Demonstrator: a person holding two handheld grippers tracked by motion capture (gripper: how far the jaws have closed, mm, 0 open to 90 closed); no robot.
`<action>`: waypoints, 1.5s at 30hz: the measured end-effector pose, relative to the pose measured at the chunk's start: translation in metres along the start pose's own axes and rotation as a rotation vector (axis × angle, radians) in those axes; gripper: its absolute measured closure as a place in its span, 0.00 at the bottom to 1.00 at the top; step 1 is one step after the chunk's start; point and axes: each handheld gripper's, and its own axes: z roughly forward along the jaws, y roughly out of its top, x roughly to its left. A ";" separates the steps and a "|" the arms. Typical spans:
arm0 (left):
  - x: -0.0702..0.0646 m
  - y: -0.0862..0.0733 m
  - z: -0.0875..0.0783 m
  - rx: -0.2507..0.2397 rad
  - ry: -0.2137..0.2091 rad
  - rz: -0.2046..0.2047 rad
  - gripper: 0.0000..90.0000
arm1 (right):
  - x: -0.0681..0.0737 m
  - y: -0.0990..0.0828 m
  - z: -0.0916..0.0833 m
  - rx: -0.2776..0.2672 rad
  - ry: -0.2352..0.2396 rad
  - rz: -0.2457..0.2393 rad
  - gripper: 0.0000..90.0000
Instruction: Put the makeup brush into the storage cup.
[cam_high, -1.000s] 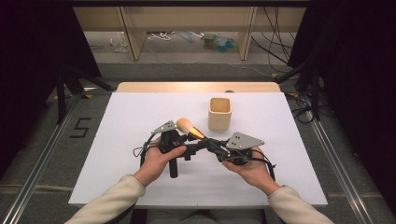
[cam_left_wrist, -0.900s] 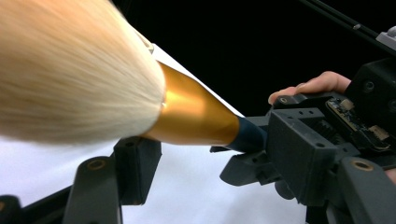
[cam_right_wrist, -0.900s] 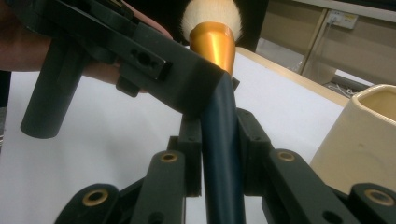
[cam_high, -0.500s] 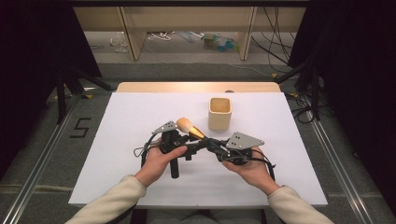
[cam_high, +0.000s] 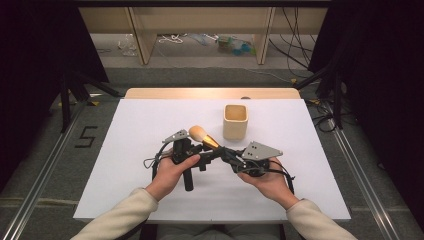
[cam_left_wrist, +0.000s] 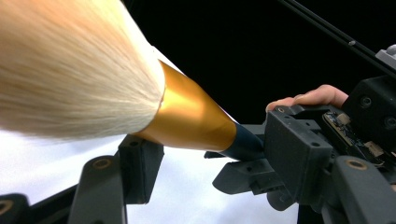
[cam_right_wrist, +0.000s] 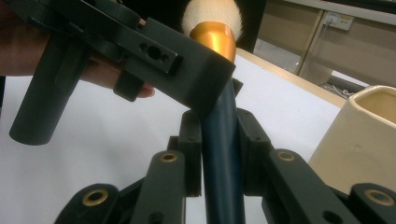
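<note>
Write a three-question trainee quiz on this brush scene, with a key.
1. True or false: the right hand-held gripper is shut on the dark handle of the makeup brush.
2. Which stands closest beyond the brush in the high view? A) beige square cup B) glass bowl C) red box
3. Fill in: the brush's ferrule is ___ coloured.

Key: 1 true; 2 A; 3 gold.

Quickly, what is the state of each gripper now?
Left gripper: jaws open around the brush, not pressing it.
Right gripper: closed on the brush handle.
</note>
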 end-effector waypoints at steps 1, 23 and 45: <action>0.000 0.000 0.000 0.000 -0.001 0.001 0.42 | 0.000 0.000 0.000 0.002 0.001 0.003 0.84; -0.003 0.001 0.002 -0.049 0.032 -0.020 0.49 | 0.003 0.000 0.003 -0.004 -0.006 -0.003 0.84; -0.015 0.010 -0.005 -0.029 0.112 0.207 0.76 | 0.003 -0.002 0.010 0.062 -0.038 0.066 0.43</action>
